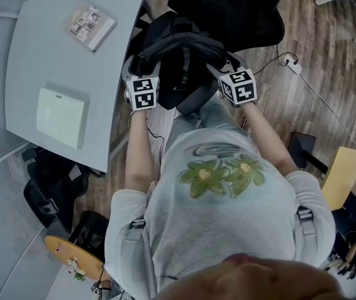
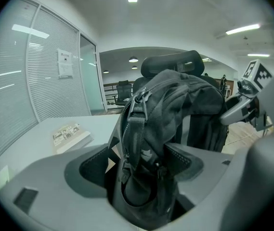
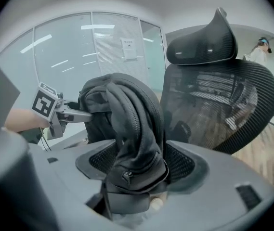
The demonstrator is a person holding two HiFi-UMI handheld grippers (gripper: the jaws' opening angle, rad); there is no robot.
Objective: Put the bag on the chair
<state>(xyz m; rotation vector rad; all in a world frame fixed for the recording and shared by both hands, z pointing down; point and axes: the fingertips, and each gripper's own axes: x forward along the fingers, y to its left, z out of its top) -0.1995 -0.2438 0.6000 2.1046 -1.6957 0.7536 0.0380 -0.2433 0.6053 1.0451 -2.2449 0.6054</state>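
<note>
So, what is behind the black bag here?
Behind the bag stands the black office chair: its mesh back and headrest show. The bag covers the chair's lower part, so the seat cannot be seen.

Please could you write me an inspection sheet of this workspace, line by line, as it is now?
Surface: grey desk, at the person's left.
Job's things: black backpack between both grippers, in front of the black office chair; whether it rests on the seat cannot be told.
Clutter: booklet and pale green box on the desk.
Grippers: left gripper and right gripper each closed on backpack fabric.
Cables: white cable to a power strip on the floor.
Surroundings: wooden floor, another black bag on the floor by the desk, glass wall with blinds.
</note>
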